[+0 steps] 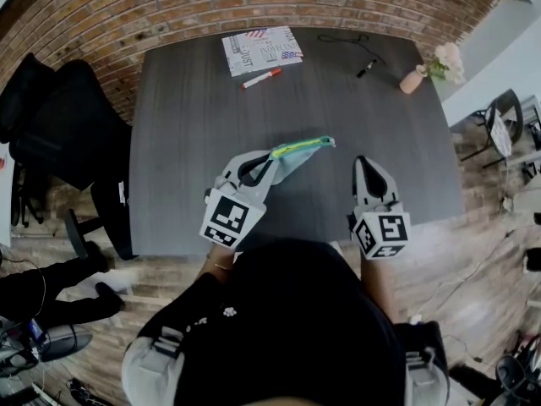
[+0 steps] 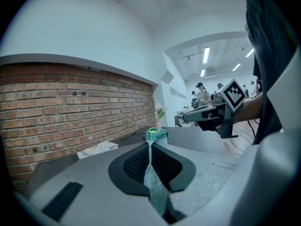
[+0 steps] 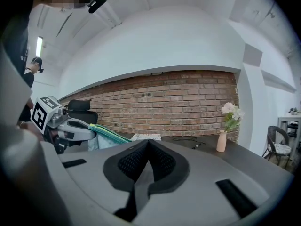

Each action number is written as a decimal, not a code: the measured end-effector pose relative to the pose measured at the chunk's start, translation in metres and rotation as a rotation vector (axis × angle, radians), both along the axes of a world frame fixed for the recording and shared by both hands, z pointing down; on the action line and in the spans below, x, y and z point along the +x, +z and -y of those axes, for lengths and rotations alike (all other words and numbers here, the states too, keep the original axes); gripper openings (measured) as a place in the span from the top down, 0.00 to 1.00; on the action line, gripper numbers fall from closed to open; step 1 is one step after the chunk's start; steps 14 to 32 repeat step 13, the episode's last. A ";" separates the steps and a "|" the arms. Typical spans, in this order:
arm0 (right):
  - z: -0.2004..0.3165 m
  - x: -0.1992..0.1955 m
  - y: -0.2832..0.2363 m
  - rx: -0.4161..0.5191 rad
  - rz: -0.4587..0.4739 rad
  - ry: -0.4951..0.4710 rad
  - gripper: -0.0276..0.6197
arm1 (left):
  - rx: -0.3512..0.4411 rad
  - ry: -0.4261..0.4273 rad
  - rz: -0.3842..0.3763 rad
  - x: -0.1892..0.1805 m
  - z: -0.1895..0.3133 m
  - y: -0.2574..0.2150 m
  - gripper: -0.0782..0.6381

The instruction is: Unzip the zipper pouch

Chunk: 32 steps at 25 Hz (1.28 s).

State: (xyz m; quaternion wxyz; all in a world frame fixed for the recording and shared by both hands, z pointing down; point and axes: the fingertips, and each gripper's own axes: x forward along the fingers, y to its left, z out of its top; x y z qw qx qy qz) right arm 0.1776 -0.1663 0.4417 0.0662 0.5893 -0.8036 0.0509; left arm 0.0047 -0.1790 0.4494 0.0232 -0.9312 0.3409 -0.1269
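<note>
Two-handed work over tabletop, left hand-held gripper clamped on teal pouch, right hand-held gripper clenched empty alongside

The zipper pouch is soft pale teal fabric with a yellow-green zipper strip along its upper edge. It hangs clear above the dark bench, pinched at one end in the closed left claw, its fabric pressed flat between the pads. The free end juts out to the right, tilted slightly upward. Whether the zipper is open cannot be told.
</note>
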 end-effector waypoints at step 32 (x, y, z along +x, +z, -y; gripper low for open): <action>0.004 -0.002 0.003 -0.007 -0.006 0.002 0.96 | -0.009 0.003 -0.004 -0.004 0.004 0.003 0.88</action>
